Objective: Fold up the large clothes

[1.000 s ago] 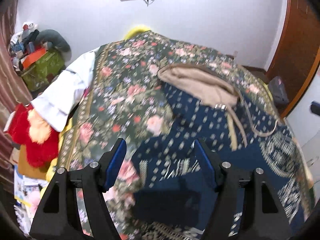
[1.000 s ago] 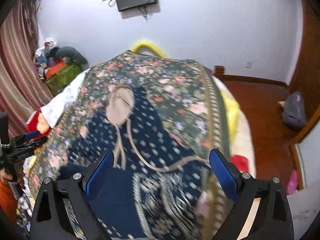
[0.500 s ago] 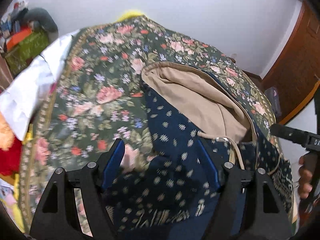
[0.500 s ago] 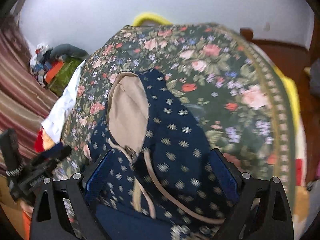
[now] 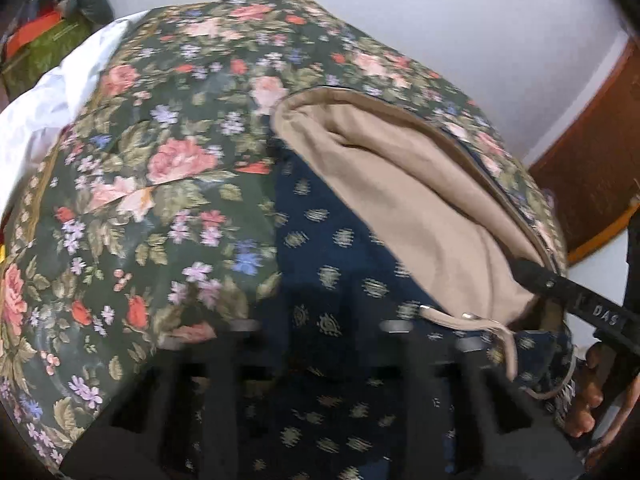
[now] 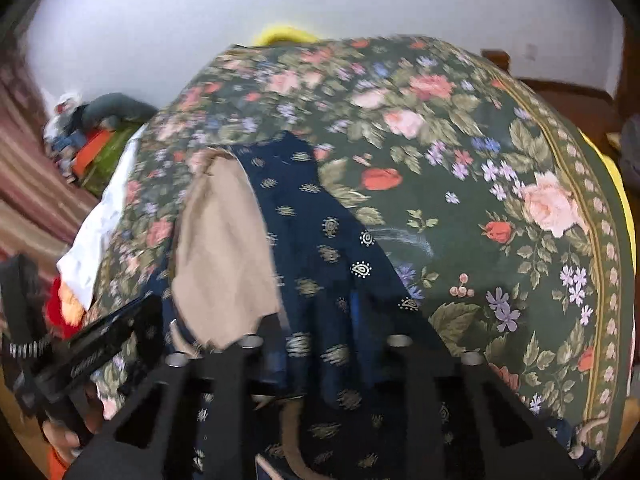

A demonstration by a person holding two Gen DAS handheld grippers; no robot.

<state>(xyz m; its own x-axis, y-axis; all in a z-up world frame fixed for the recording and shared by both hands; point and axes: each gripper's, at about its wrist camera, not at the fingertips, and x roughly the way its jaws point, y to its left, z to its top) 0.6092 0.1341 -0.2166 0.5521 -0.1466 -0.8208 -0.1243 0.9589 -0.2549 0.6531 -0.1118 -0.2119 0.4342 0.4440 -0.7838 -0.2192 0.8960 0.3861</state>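
Blue cloth of the hoodie (image 5: 344, 264) sits between both sets of jaws, low in each frame. The left gripper (image 5: 320, 344) and right gripper (image 6: 320, 352) are closing their jaws on it. The hoodie lies on the flowery bed (image 6: 500, 208), its tan hood (image 5: 400, 184) up the middle. This looks like the grab step. Next, lift and fold it over.

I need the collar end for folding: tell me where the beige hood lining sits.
The beige hood lining lies atop the navy garment on the floral bedspread: right of centre in the left wrist view, left of centre in the right.
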